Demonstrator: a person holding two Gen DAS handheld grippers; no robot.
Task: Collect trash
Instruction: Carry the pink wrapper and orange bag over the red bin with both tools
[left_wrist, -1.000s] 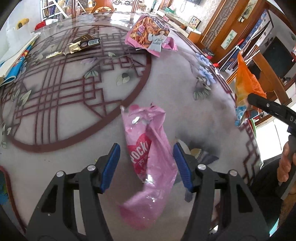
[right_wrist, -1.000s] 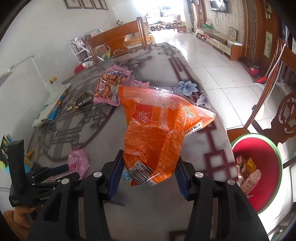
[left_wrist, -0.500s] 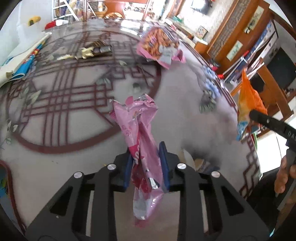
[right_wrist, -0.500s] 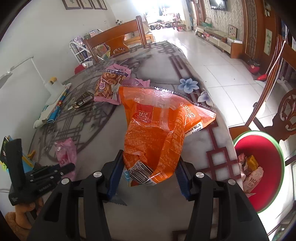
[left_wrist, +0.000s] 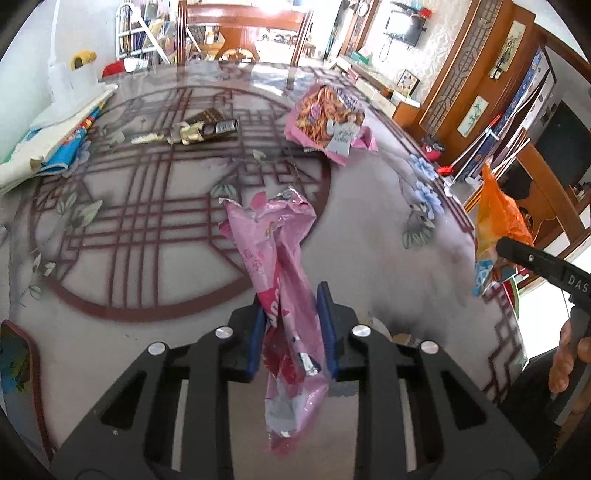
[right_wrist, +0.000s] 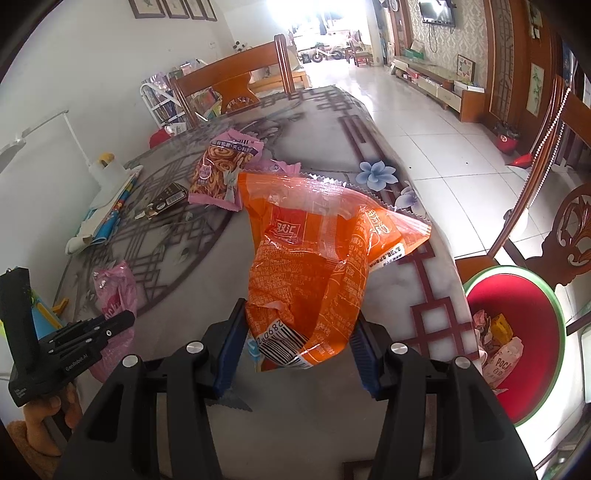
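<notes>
The left gripper (left_wrist: 293, 328) pinches a crumpled pink wrapper (left_wrist: 284, 280) between its blue pads (left_wrist: 325, 325), with the wrapper's torn top standing above the fingertips and its tail hanging below them. Beyond the fingers, on the patterned table (left_wrist: 369, 258), lie a pink snack bag (left_wrist: 327, 122) and a dark wrapper (left_wrist: 207, 127). To the right, the right gripper (left_wrist: 517, 254) holds an orange bag (left_wrist: 496, 221).

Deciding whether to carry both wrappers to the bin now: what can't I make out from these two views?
- Red bin: right wrist view only; table edge and frame edge cut it, so its fill is unclear.
- Pink wrapper: lower end hangs behind the left gripper body.
- Orange bag: contents hidden by its film.
- Dark wrapper: too small to read.
</notes>
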